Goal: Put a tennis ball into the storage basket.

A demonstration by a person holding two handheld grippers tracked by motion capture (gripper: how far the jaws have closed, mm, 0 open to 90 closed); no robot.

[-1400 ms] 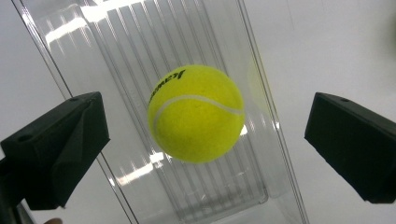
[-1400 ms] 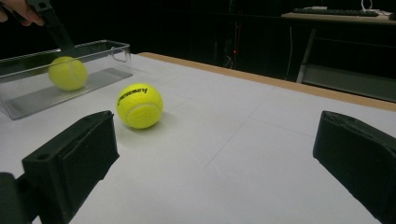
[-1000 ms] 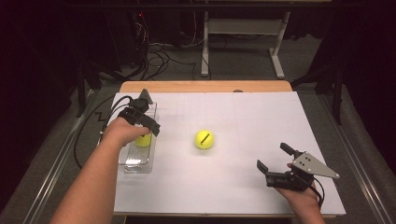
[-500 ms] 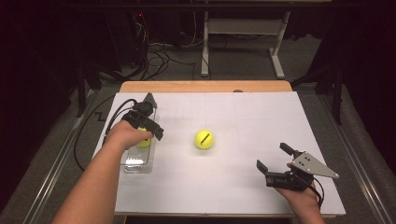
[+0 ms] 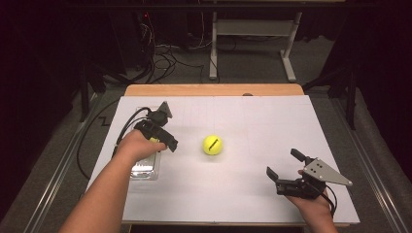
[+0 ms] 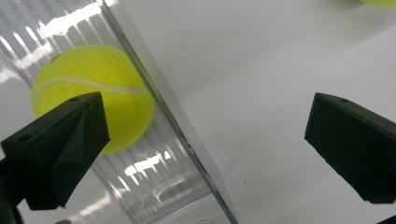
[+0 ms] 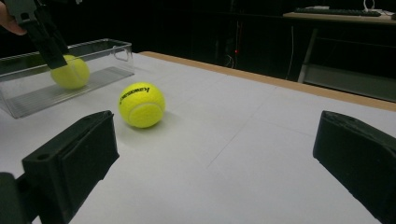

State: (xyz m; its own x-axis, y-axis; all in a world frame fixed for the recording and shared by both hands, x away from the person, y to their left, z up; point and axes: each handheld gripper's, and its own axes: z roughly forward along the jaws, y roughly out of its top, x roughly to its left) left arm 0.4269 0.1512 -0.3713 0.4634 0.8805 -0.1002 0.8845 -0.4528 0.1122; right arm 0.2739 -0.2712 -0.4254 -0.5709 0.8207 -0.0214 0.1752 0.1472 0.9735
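Left gripper hangs over the clear plastic bin near the worktop's left edge. Fingers are spread wide with nothing between them. In the left gripper view one finger sits over the bin and the other over bare worktop, so the bin's long wall runs up between them. Reads like a release pose above the bin rather than a grasp; the ball in the bin lies on the ribbed floor, free of both fingers.

That ball is yellow-green felt with a white seam curving across it, close against the bin's inner wall. In the right gripper view it shows through the transparent side, with the left gripper's black finger just above it.

Second ball is loose on the worktop, roughly mid-span, well right of the bin and nearer the left gripper than the right. Same yellow-green felt, white seam, black brand print on top.

Right gripper is parked near the front right corner, low over the worktop, fingers wide apart and holding nothing, pointed toward the loose ball. Looks staged as standby or for the next pick. My guess is the loose ball goes into the bin next.
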